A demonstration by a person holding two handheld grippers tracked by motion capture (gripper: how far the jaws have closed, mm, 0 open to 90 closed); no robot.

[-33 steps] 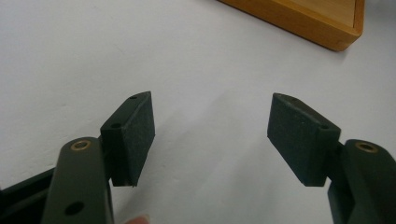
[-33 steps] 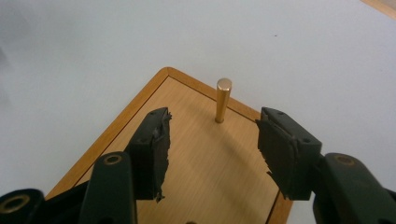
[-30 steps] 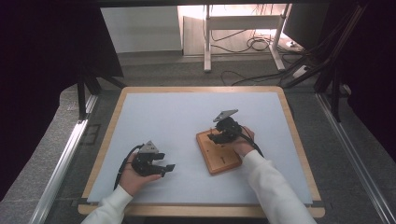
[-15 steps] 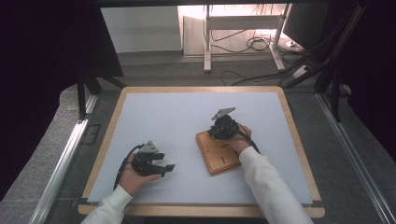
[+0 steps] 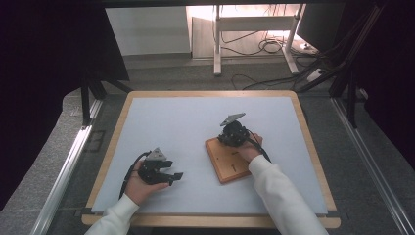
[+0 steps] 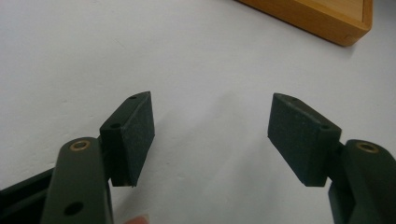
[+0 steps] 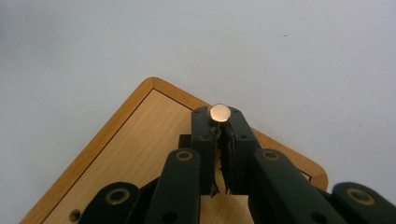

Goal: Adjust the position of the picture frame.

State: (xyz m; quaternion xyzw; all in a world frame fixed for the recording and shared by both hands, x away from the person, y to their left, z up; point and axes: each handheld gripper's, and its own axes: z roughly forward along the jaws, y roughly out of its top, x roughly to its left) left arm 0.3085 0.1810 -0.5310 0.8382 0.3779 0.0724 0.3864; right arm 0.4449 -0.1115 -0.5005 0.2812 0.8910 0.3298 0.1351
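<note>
Item: right claw [image 7: 219,122], clamped on a small round peg [image 7: 219,112], has crept along my wooden tray [image 5: 226,161]. Left claw [image 6: 210,133] apart, idle on surface [image 5: 166,122].

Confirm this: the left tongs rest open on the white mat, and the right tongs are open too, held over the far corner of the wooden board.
One thing is wrong: the right tongs are shut, pinching a small round-headed peg, as the right gripper view shows. The left tongs do rest open on the white mat, and the right do sit over the wooden board.
</note>
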